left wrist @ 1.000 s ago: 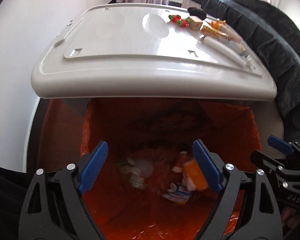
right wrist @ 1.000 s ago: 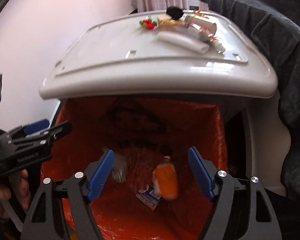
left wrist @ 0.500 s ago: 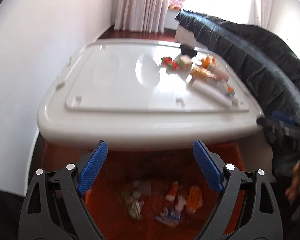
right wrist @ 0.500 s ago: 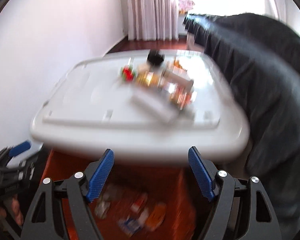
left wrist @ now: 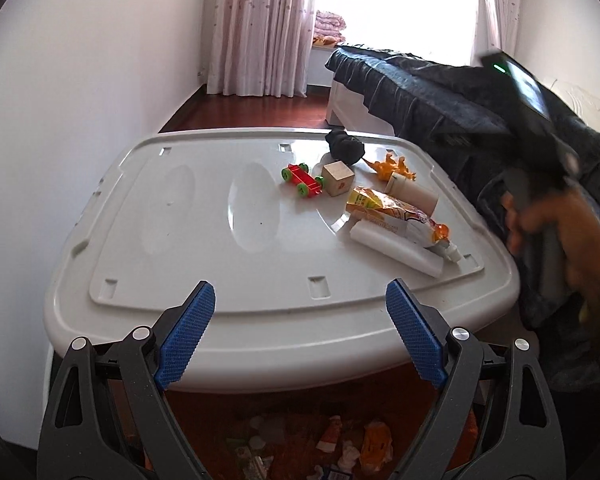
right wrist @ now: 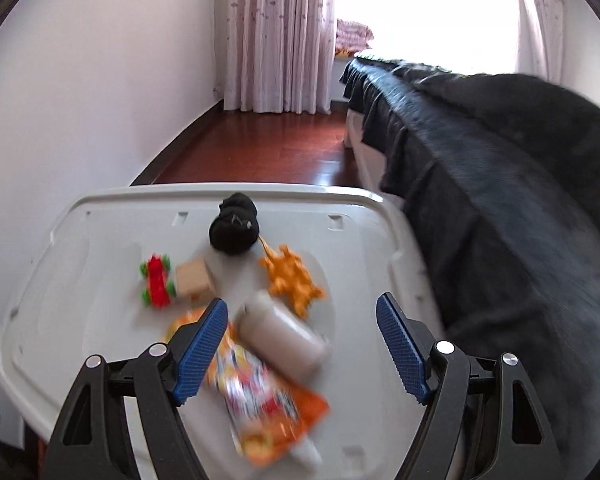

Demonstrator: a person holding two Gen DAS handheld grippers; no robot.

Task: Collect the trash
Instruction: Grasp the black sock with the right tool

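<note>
An orange snack wrapper (left wrist: 396, 214) (right wrist: 260, 392), a white bottle (left wrist: 414, 196) (right wrist: 280, 336) and a white tube (left wrist: 396, 248) lie on the white table (left wrist: 180, 220) (right wrist: 80, 312). Below its near edge, an orange-lined bin (left wrist: 300, 440) holds several scraps. My left gripper (left wrist: 300, 336) is open and empty above the bin at the table's front edge. My right gripper (right wrist: 300, 348) is open and empty over the bottle and wrapper; its body shows in the left wrist view (left wrist: 540, 152).
A red toy car (left wrist: 302, 180) (right wrist: 156, 286), a wooden cube (left wrist: 338, 178) (right wrist: 194, 280), an orange toy dinosaur (left wrist: 392, 166) (right wrist: 294, 278) and a black bundle (left wrist: 344, 148) (right wrist: 234, 230) also lie on the table. A dark-covered bed (right wrist: 500, 200) runs along the right; a white wall stands left.
Both grippers have risen from over the bin's opening. The right one has moved forward over the table's trash; the left one stays at the table's front edge.
</note>
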